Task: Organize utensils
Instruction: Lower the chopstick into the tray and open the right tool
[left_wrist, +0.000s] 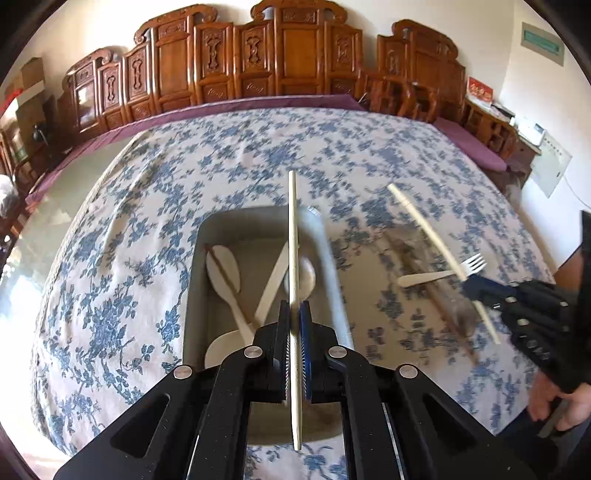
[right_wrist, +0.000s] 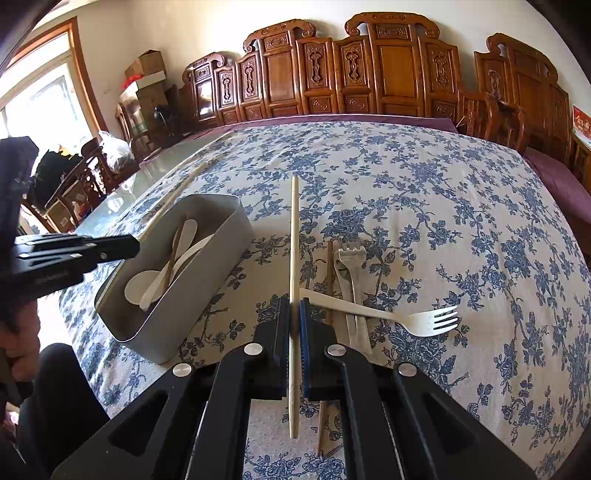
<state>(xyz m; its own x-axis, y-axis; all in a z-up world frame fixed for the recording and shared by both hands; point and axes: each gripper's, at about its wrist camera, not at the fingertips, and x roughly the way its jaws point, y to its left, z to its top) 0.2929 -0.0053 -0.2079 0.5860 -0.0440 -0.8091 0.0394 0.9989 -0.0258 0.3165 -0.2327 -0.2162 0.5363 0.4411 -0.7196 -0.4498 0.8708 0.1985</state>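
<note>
You have a pale chopstick (left_wrist: 293, 236) pinched in your left gripper (left_wrist: 294, 354), held over the grey bin (left_wrist: 192, 295), and a second chopstick (right_wrist: 294, 258) pinched in your right gripper (right_wrist: 294, 347), above the surface (right_wrist: 443, 206) just right of the bin. Both sticks run lengthwise between the jaws, gripped nearer their lower ends.

The risk, as I judge it: each stick is held by a thin line of contact, so a quick tilt or a bump on the bin wall could make it pivot or slip out and roll across the cloth. The left stick looks longer than the free floor of the bin — let go too flat and it may bridge the rim instead of dropping in. Bringing both grippers to the bin together could also make them collide.

The bin already holds two or three pale spoons (right_wrist: 144, 284), crossed over one another, and a dark wooden stick (right_wrist: 171, 258) lying among them.

Outside it, on the surface, lie a white fork (right_wrist: 424, 319), a silvery fork (right_wrist: 351, 266) and a brown chopstick (right_wrist: 328, 280) — the white fork lies across the other two.
</note>
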